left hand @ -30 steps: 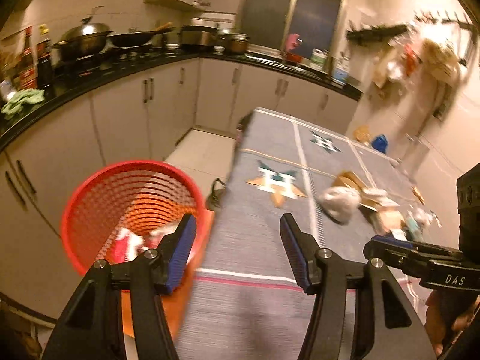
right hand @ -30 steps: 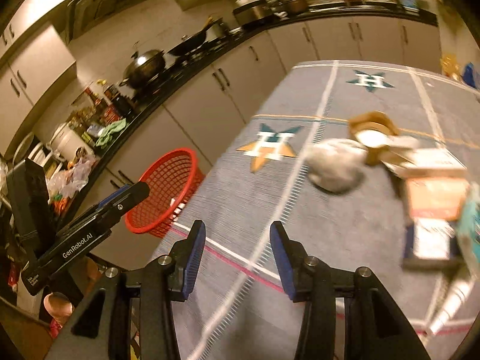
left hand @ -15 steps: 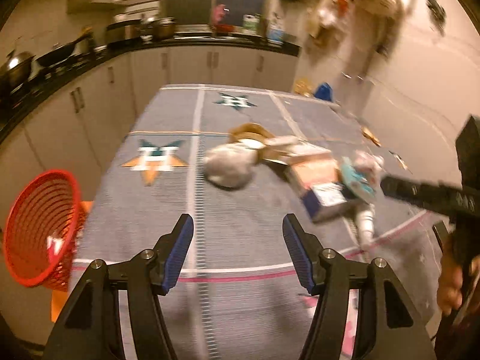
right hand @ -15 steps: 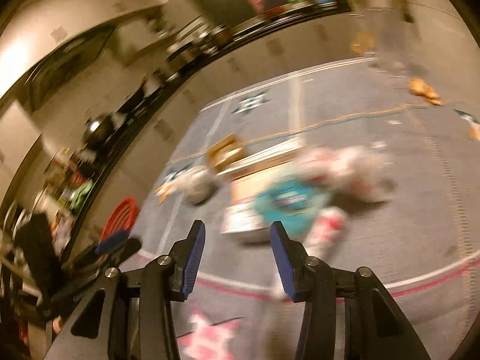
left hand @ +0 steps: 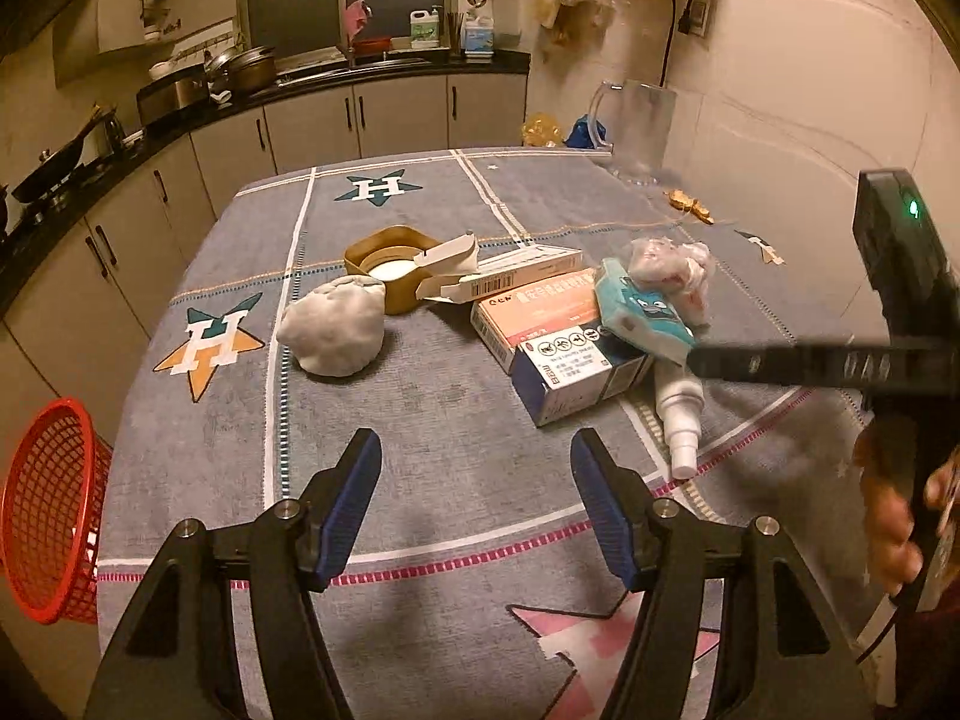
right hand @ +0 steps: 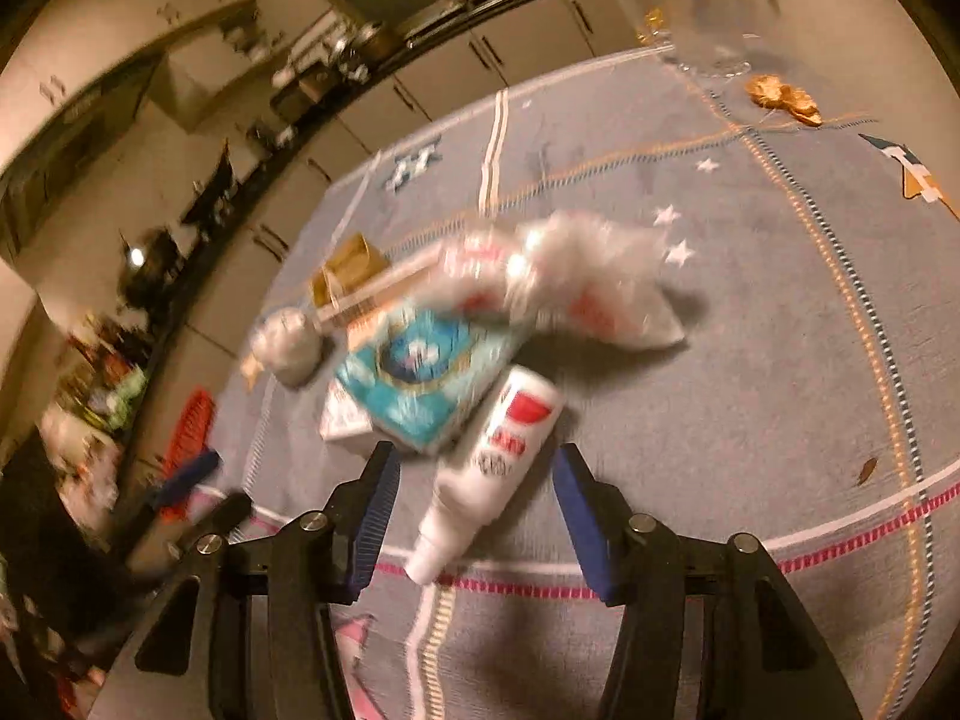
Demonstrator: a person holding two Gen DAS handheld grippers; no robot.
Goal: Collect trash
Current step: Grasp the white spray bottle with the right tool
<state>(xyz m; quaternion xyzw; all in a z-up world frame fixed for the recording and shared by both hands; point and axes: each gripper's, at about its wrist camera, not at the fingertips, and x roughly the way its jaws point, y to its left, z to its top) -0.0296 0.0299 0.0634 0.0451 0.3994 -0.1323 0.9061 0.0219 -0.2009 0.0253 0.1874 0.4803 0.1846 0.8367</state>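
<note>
Trash lies in a pile on the grey star-patterned tablecloth (left hand: 432, 420): a crumpled grey-white wad (left hand: 333, 333), a brown paper cup (left hand: 390, 267), an open white carton (left hand: 498, 273), an orange-and-white box (left hand: 558, 339), a teal packet (left hand: 645, 315), a crumpled plastic bag (left hand: 672, 267) and a white bottle (left hand: 678, 414). My left gripper (left hand: 474, 504) hovers over bare cloth in front of the pile, its jaws opening and empty. My right gripper (right hand: 474, 516) has its jaws opening on either side of the white bottle (right hand: 498, 468), its pads apart from it. The teal packet (right hand: 420, 378) lies just beyond.
A red mesh basket (left hand: 42, 516) stands on the floor off the table's left edge. A clear jug (left hand: 636, 126) and a gold wrapper (left hand: 690, 207) sit at the far right of the table. Kitchen cabinets and a counter run along the left and back.
Both grippers have swung right from the red basket to the trash pile and opened wider. The white bottle has come between the right gripper's jaws.
</note>
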